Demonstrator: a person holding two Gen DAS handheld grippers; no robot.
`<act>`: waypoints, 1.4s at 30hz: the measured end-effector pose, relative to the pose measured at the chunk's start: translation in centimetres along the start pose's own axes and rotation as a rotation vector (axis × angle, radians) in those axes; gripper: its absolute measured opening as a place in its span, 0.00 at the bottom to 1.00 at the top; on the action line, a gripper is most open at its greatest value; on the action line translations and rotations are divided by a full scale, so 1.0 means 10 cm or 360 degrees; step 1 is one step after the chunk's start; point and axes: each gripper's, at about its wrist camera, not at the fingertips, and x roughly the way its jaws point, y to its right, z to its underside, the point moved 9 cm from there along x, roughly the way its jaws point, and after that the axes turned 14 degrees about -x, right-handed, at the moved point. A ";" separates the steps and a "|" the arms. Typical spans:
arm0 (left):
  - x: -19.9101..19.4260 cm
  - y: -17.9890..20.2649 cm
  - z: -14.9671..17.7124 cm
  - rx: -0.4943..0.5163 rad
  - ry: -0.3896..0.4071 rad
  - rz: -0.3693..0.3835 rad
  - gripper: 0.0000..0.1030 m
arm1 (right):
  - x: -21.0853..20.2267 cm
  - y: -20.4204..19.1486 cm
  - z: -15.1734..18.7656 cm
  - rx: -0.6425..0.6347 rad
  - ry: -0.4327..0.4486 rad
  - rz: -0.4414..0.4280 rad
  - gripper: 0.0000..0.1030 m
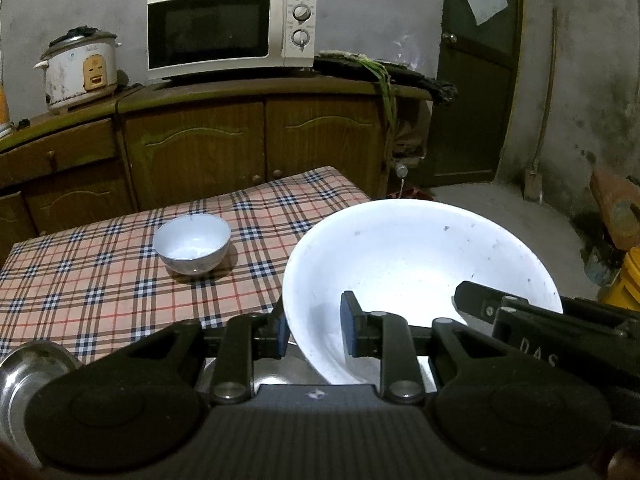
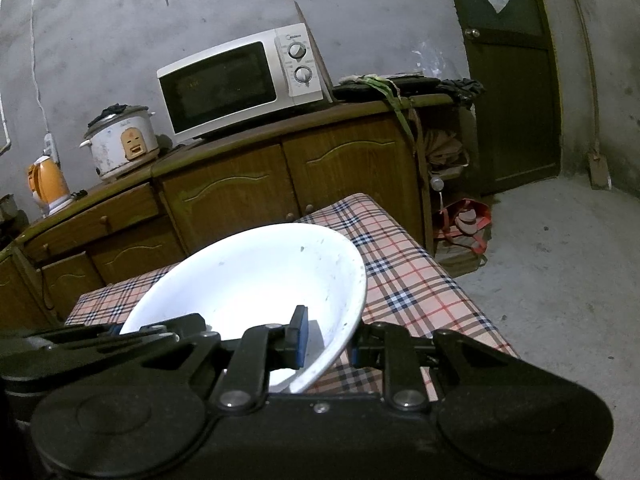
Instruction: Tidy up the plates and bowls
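Observation:
A large white bowl is held above the near right part of the plaid-clothed table by both grippers. My left gripper is shut on its near left rim, one blue pad inside and one outside the wall. My right gripper is shut on the bowl at its right rim in the same way; its finger also shows in the left wrist view. A small white bowl stands empty on the table's middle. A steel dish lies at the near left corner.
Behind the table runs a wooden cabinet bearing a microwave and a rice cooker. An orange kettle stands farther left. A dark door and bare concrete floor lie to the right.

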 end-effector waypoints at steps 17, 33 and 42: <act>-0.02 -0.04 0.07 0.0009 -0.0008 -0.0012 0.26 | -0.02 -0.02 0.01 -0.0001 -0.0002 -0.0008 0.25; 0.00 -0.07 0.12 0.0020 -0.0023 -0.0035 0.27 | 0.01 -0.08 0.10 0.0007 -0.0025 -0.0022 0.25; 0.02 -0.11 0.15 0.0018 -0.0036 -0.0050 0.27 | 0.05 -0.13 0.14 0.0002 -0.0042 -0.0033 0.25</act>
